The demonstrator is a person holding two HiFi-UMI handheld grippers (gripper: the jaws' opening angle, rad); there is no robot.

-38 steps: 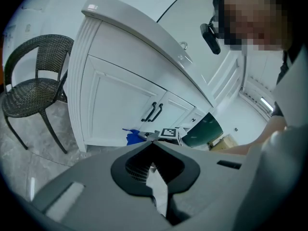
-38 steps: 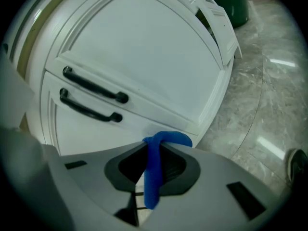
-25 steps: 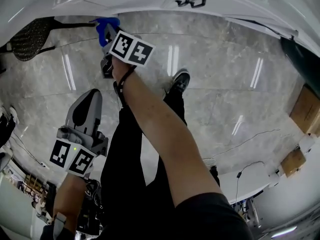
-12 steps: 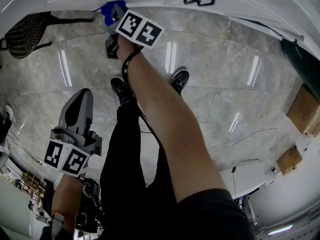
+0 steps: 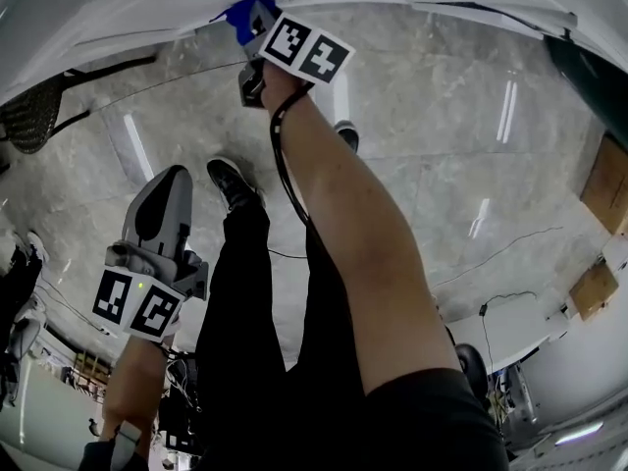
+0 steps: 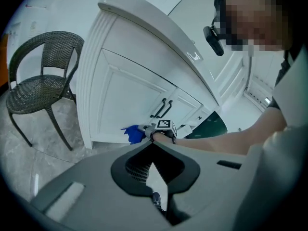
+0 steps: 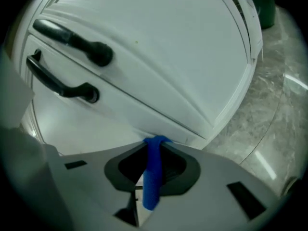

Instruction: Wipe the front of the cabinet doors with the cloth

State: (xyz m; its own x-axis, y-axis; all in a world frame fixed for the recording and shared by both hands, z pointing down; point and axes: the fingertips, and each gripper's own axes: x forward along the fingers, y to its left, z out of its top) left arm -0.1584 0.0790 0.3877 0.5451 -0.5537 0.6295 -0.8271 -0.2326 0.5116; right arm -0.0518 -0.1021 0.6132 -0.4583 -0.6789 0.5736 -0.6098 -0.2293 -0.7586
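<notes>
A blue cloth (image 7: 153,177) is pinched in my right gripper (image 7: 153,146), which is shut on it. The cloth's tip presses against the lower edge of the white cabinet door (image 7: 159,57), below two black handles (image 7: 72,42). In the head view the right gripper (image 5: 253,23) and blue cloth (image 5: 242,13) are at the top, against the cabinet (image 5: 118,8). My left gripper (image 5: 167,180) hangs low beside the person's leg, away from the cabinet. In its own view the left gripper (image 6: 153,146) is shut with nothing in it, and the cloth (image 6: 132,134) shows far off against the cabinet doors (image 6: 125,95).
A dark wicker chair (image 6: 38,81) stands left of the cabinet on the grey marble floor (image 5: 442,126). Cardboard boxes (image 5: 606,180) lie at the right, with a cable (image 5: 500,253) across the floor. The person's legs and a shoe (image 5: 231,180) are below my arms.
The right gripper has carried the cloth to the right along the cabinet's lower edge, closer to below the handles. The left gripper has stayed low.
</notes>
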